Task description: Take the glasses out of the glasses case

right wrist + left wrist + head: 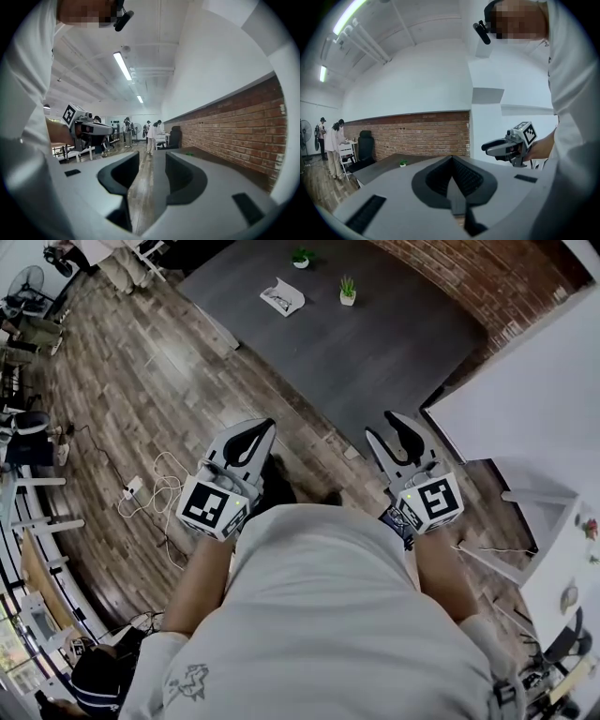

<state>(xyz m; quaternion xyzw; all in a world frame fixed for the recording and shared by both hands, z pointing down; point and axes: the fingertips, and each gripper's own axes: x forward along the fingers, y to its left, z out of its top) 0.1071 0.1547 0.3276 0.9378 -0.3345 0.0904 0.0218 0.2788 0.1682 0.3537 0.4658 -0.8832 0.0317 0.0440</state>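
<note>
A small white case-like thing (281,296) lies on the dark grey table (375,343) far ahead of me; I cannot make out any glasses. Two little potted plants (347,289) stand near it. Both grippers are held out level at waist height over the wooden floor, well short of the table. My left gripper (263,427) (452,158) has its jaws pressed together with nothing between them. My right gripper (382,425) (152,161) stands open, and only floor shows through the gap. Each gripper view catches the other gripper off to the side, in the air.
A brick wall (506,277) runs behind the table, and a white partition (534,399) stands at the right. Cables and a power strip (131,488) lie on the floor to the left. Several people (152,133) stand at desks far off.
</note>
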